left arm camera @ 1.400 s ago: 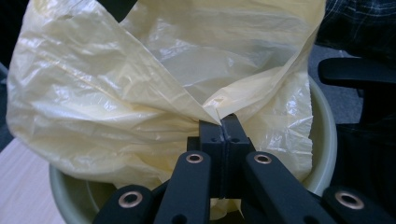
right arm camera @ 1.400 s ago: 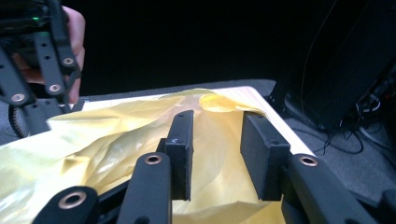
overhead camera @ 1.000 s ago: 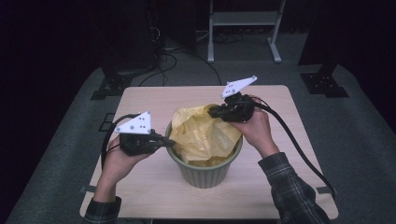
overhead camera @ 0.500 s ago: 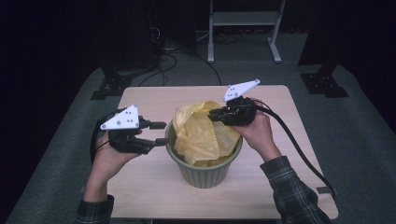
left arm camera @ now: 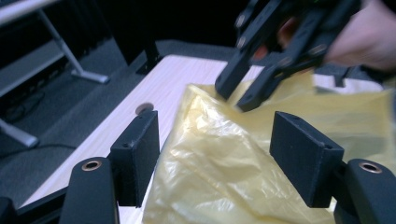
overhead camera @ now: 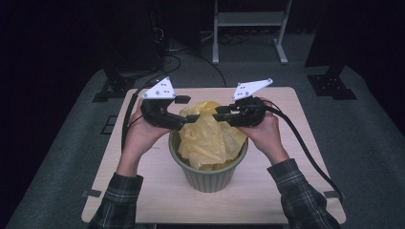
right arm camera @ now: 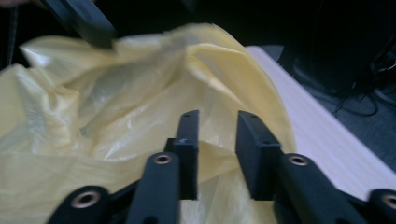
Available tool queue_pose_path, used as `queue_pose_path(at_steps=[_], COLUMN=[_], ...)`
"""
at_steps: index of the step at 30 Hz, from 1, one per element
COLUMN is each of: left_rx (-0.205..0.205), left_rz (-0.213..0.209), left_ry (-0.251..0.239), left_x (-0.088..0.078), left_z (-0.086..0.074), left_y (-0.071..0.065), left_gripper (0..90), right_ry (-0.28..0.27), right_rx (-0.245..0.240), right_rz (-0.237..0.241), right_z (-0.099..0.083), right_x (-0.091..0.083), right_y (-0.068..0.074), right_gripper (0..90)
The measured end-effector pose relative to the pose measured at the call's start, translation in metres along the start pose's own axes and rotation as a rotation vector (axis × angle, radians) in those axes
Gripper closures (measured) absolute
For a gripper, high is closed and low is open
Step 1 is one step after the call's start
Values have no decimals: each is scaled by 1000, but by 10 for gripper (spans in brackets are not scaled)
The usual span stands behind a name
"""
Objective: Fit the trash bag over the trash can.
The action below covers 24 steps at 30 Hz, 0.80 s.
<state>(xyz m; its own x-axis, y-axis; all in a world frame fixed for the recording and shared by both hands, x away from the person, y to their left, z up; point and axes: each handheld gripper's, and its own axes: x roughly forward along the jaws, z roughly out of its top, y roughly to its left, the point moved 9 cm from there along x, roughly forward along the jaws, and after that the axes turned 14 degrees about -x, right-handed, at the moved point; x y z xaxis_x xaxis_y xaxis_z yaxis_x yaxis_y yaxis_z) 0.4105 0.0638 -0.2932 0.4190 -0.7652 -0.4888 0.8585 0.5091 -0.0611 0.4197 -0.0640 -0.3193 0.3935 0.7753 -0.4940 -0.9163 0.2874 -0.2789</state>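
A green ribbed bin (overhead camera: 210, 174) stands mid-table, lined with a crumpled yellow plastic bag (overhead camera: 210, 138) that bulges above its rim. My left gripper (overhead camera: 188, 109) hovers at the bag's far left. Its jaws have just been opening and stand wide apart, with the bag (left arm camera: 224, 154) below and between them, untouched. My right gripper (overhead camera: 220, 113) is at the bag's far right top. Its jaws have also just been opening, and a narrow gap (right arm camera: 217, 149) now shows a fold of the bag (right arm camera: 140, 107) between the pads without pressing it. The two grippers face each other closely.
The bin sits on a light wooden table (overhead camera: 157, 191) with a small round hole (left arm camera: 144, 108) near its far edge. A metal stand (overhead camera: 248, 19) and floor cables (overhead camera: 167, 47) lie beyond. Black cables trail from both grippers; the right one (overhead camera: 305, 148) crosses the table.
My left gripper has left the bin's left rim, risen and swung toward the bag's far side, jaws now wide apart. The right gripper stayed put and its jaws have parted slightly.
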Motion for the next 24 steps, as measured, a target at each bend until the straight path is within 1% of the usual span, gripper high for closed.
queue_pose_path(at_steps=[1,2,3,4,6,8,10,12,13,15,16,17,18,19,20,22,23,24], left_rx=[-2,-15,-18,-21,-36,-32,-32,-34,-31,-31,-29,-29,-33,-28,-20,-14,-16,-23], left_rz=[0,-9,-10,-9,-26,-24,-24,-29,-31,-49,-60,-60,-91,-103,-104,-114,-114,-109], left_ry=[4,-2,-5,-8,-14,-13,-14,-8,-2,5,6,6,15,27,40,50,48,37], left_x=[4,5,5,5,4,4,5,6,8,10,11,11,13,14,14,16,15,14], left_z=[-3,-4,-5,-7,-8,-9,-10,-12,-13,-15,-16,-16,-18,-19,-21,-23,-24,-24], left_y=[3,4,6,8,9,10,10,12,13,14,14,14,13,12,12,12,12,12], left_gripper=[390,411,429,439,460,459,442,436,435,436,438,458,514,577,660,818,878,898], right_ry=[-30,-46,-52,-46,-41,-21,10,10,8,10,14,20,18,9,4,17,21,26], right_rx=[4,6,9,3,-4,-21,-28,-28,-27,-23,-24,-31,-35,-34,-32,-34,-38,-40], right_rz=[-9,-7,-8,-12,0,12,8,8,18,32,49,64,68,88,100,110,112,114], right_z=[6,8,10,11,14,15,12,11,11,11,11,11,12,12,13,11,11,10], right_x=[-2,-2,-2,-1,5,12,18,22,23,27,29,31,31,31,32,31,30,29], right_y=[-1,-2,-3,-3,-3,-2,-3,-4,-5,-7,-6,-5,-4,-2,0,2,4,5], right_gripper=[614,607,601,592,592,593,594,595,604,660,731,802,856,897,900,900,900,900])
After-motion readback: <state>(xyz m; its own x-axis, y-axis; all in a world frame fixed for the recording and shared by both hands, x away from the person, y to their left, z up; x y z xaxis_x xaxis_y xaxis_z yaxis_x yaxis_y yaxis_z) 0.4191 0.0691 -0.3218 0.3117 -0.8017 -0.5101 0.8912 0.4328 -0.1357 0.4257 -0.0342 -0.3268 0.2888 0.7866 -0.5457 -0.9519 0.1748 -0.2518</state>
